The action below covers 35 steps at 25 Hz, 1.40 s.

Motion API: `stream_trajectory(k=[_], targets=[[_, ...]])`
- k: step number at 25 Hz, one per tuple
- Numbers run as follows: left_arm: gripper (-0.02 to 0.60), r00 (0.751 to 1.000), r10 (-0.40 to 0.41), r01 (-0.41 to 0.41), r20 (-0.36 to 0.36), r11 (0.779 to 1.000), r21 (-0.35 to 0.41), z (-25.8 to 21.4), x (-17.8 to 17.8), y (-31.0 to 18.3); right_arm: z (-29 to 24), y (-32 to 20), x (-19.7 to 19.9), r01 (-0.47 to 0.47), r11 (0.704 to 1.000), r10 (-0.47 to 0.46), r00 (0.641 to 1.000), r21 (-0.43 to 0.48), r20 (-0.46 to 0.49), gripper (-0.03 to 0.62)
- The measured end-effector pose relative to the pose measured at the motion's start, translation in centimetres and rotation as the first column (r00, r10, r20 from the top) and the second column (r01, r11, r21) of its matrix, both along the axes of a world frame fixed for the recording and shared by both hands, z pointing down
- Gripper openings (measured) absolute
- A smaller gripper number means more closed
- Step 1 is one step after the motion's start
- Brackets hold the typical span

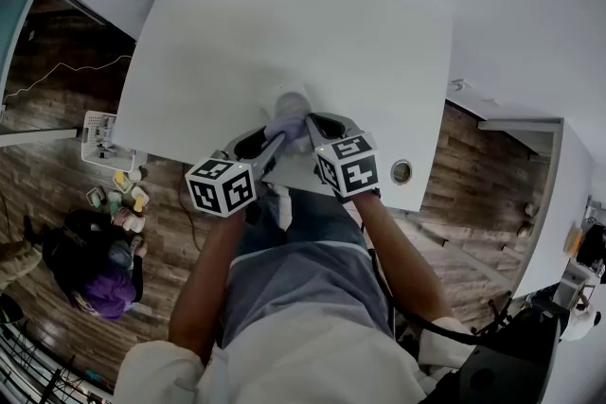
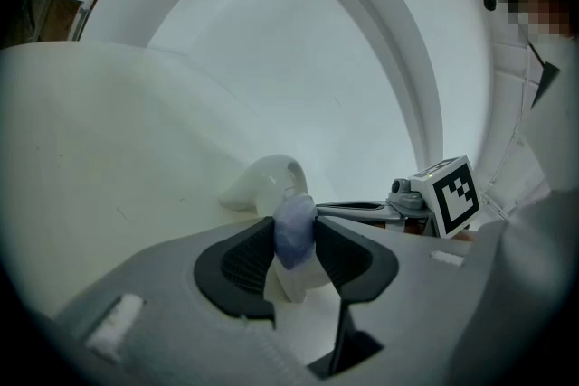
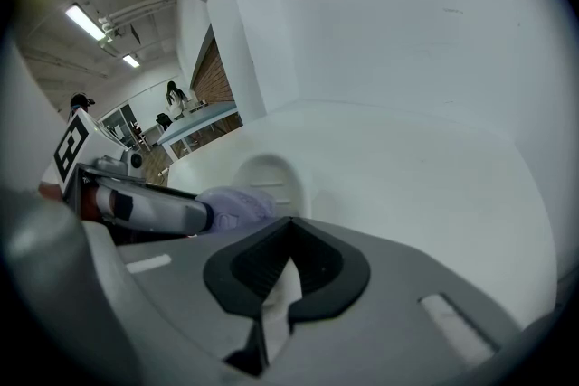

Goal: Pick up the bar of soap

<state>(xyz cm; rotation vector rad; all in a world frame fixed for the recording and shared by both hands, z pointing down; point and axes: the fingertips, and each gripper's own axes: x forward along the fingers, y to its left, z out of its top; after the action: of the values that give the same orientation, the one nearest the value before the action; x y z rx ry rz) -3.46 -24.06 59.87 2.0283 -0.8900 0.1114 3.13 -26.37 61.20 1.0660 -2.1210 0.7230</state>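
Observation:
A lavender bar of soap [image 1: 286, 126] stands on edge between the pads of my left gripper [image 1: 283, 136]. In the left gripper view both pads touch the bar of soap [image 2: 293, 230], so my left gripper [image 2: 294, 237] is shut on it. Just beyond it a white oval soap dish [image 2: 267, 181] lies on the white table [image 1: 284, 14]. My right gripper [image 1: 318, 123] sits close to the right of the soap, apart from it. Its jaws meet at the tips with nothing between them [image 3: 288, 226]. From there the soap [image 3: 237, 205] shows at the left gripper's tip, in front of the dish [image 3: 269, 176].
The table's near edge runs right under both grippers. A round metal grommet [image 1: 401, 171] sits in the table's near right corner. White walls close in behind the table. On the wooden floor to the left are a crouching person [image 1: 104, 284] and small containers [image 1: 121, 194].

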Motion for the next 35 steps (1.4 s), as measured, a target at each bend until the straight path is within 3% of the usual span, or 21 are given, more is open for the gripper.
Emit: stream_trajectory(k=[9, 15, 19, 26, 35], targets=[[0.138, 1.0, -0.005, 0.005, 0.013, 1.0, 0.01, -0.4, -0.3, 0.2, -0.1, 0.0, -0.3, 0.01, 1.0, -0.009, 1.0, -0.008, 0.013, 0.002], [0.123, 0.998, 0.03, -0.027, -0.049, 0.998, 0.06, -1.8, 0.5, 0.0, -0.1, 0.0, -0.2, 0.014, 1.0, -0.013, 1.0, -0.014, 0.018, 0.002], [0.126, 0.998, 0.061, -0.058, -0.03, 0.996, 0.074, -2.0, 1.2, 0.0, -0.2, 0.0, -0.5, 0.027, 1.0, -0.027, 0.999, -0.012, 0.025, 0.002], [0.134, 0.999, 0.043, -0.045, 0.02, 0.995, 0.084, -1.6, 1.2, -0.2, -0.2, 0.0, -0.9, 0.035, 0.999, -0.034, 0.999, -0.012, 0.025, 0.002], [0.138, 1.0, 0.029, -0.029, 0.006, 0.996, 0.081, -1.4, 1.5, -0.6, -0.3, -0.1, -1.0, 0.03, 0.999, -0.03, 0.999, -0.009, 0.03, 0.002]])
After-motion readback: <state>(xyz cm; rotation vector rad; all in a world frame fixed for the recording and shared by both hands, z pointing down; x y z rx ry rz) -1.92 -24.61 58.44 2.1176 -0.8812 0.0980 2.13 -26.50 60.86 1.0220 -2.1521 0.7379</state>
